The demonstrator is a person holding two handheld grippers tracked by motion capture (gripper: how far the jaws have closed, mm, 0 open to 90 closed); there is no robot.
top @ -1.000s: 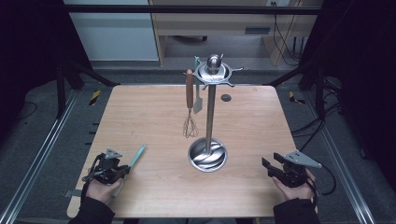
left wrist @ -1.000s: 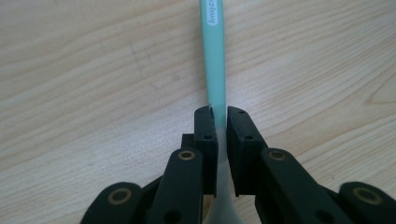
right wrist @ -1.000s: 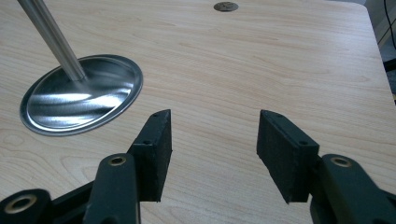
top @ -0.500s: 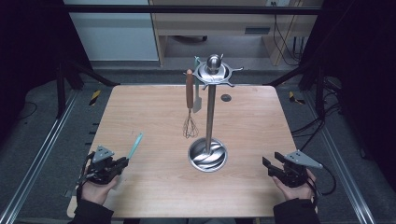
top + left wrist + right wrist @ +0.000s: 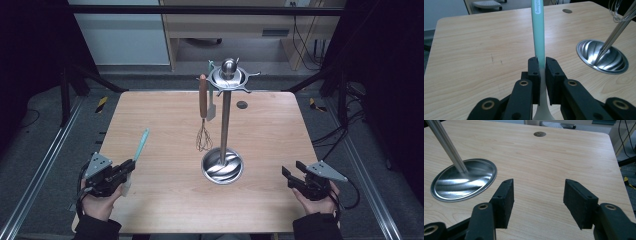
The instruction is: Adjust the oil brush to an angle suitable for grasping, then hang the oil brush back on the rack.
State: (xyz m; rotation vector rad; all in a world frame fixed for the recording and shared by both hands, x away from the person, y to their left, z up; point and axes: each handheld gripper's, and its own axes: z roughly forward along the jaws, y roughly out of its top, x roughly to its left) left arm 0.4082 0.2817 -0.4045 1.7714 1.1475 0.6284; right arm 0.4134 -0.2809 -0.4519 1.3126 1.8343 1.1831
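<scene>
A teal-handled utensil (image 5: 141,145) with a white lower end is clamped in my left gripper (image 5: 127,169) near the table's front left. In the left gripper view both pads press the utensil's handle (image 5: 538,30), which points away over the table from the left gripper (image 5: 542,63). My right gripper (image 5: 292,172) sits at the front right, open. Its jaws have just been opening with nothing between them, and bare wood shows beyond the right gripper (image 5: 537,192). A metal utensil stand (image 5: 225,120) rises mid-table from a round base (image 5: 222,165).
A wooden-handled whisk (image 5: 203,135) and a pale spatula (image 5: 211,107) hang from the stand's top hooks. The base (image 5: 461,182) lies left of my right jaws. A small round hole (image 5: 242,104) marks the table's far side. Metal rails run along both table sides.
My left gripper has risen with the teal utensil, and its handle tip now sits higher and farther from the table. The right hand has stayed put.
</scene>
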